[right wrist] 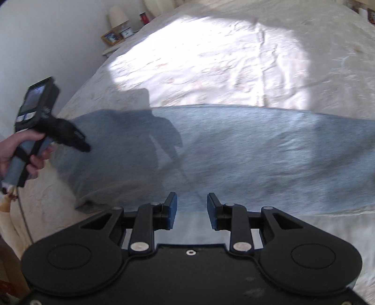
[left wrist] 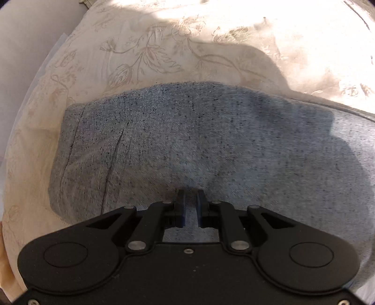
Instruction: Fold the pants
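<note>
The grey-blue speckled pants (left wrist: 187, 140) lie flat across a cream floral bedspread (left wrist: 152, 54). My left gripper (left wrist: 191, 194) hovers low over the pants near their left end, its fingers close together with a narrow gap and no cloth between them. In the right wrist view the pants (right wrist: 246, 159) stretch left to right. My right gripper (right wrist: 192, 199) is open and empty above their near edge. The left gripper (right wrist: 79, 143), held in a hand, shows at the left over the pants' left end.
The bed (right wrist: 211, 58) reaches far back, with a sunlit patch in the middle. A nightstand with a lamp (right wrist: 118, 15) and picture frames (right wrist: 111, 37) stands by the white wall at the far left. The bed's left edge drops off near the hand.
</note>
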